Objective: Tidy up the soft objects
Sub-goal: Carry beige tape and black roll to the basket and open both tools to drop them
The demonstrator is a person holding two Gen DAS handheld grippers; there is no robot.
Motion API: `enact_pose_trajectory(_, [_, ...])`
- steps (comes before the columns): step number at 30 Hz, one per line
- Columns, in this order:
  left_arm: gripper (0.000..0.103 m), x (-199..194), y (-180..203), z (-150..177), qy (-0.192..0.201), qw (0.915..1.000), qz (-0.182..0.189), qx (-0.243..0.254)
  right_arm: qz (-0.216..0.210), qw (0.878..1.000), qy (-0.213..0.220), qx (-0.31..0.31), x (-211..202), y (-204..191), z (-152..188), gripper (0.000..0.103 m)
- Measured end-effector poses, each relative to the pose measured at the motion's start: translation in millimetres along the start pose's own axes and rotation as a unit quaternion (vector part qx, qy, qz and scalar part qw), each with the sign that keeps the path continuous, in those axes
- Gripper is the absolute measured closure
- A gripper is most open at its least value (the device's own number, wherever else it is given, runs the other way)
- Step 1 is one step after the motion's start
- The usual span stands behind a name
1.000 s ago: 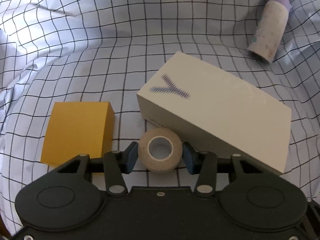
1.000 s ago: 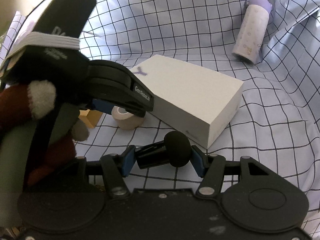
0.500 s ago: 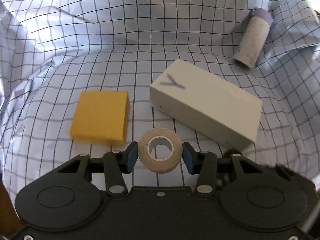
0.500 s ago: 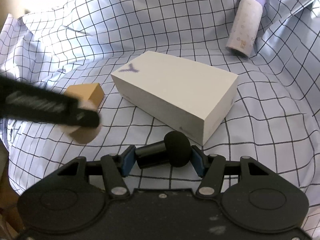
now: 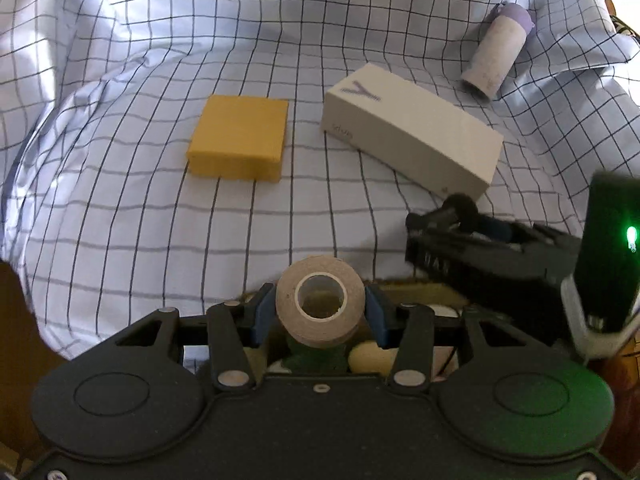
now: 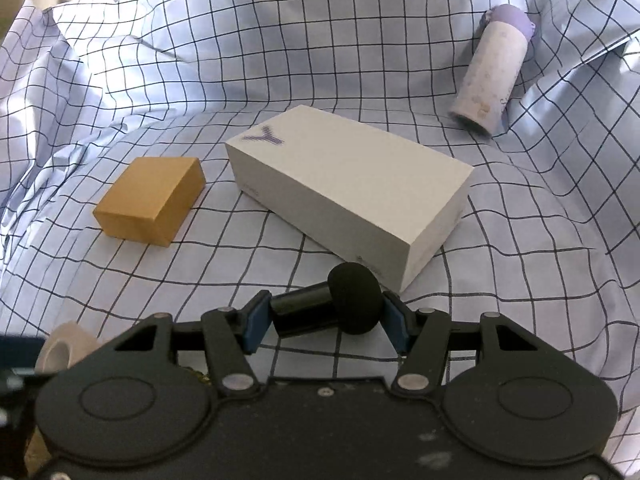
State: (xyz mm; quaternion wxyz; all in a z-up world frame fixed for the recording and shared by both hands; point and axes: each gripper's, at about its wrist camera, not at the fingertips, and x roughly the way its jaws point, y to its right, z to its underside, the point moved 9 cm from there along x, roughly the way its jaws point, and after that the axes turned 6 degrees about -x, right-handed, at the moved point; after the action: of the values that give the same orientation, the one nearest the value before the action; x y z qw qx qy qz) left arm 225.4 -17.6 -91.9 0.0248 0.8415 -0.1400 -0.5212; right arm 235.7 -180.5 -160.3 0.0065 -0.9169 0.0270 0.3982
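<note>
Beige roll: a squat roll of beige fabric tape with a white core (image 5: 321,305) sits clamped between the blue pads of the left gripper (image 5: 320,312), jaws closed on its curved sides, core hole facing the camera. Pinching across the sides probably keeps the soft roll from rolling out.
Roll position: lifted clear of the cloth at the near edge; under it I see green and cream shapes I cannot identify, possibly the place meant for soft things.
Black item: a short black cylinder ending in a black foam ball (image 6: 328,309) is gripped sideways in the right gripper (image 6: 325,316), jaws closed, one pad on the cylinder end, the other against the foam. It looks like a small microphone; judgement only.
Black item position: held just above the cloth, right in front of the near corner of the white box.
Surface: a pale blue cloth with a dark grid, rumpled (image 5: 120,220), covers whatever lies beneath; the support itself is hidden.
Left behind: a mustard-yellow rectangular block (image 5: 239,138), a long white cardboard box with a purple Y mark (image 6: 352,192) beside it but apart, and a white cylindrical bottle with a lilac cap (image 6: 490,88) lying on its side in a fold, well apart.
Reading: the two soft pieces are in hand, the three on the cloth look rigid, so sorting seems nearly done.
Risk: the foam could compress and slip.
</note>
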Motion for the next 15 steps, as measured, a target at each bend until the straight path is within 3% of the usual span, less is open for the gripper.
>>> enact_pose_trajectory(15, [0.056, -0.3, -1.8, 33.5, -0.014, 0.9997, -0.013, -0.013, -0.007, 1.0, 0.008, 0.0, -50.8, -1.9, 0.8, 0.045])
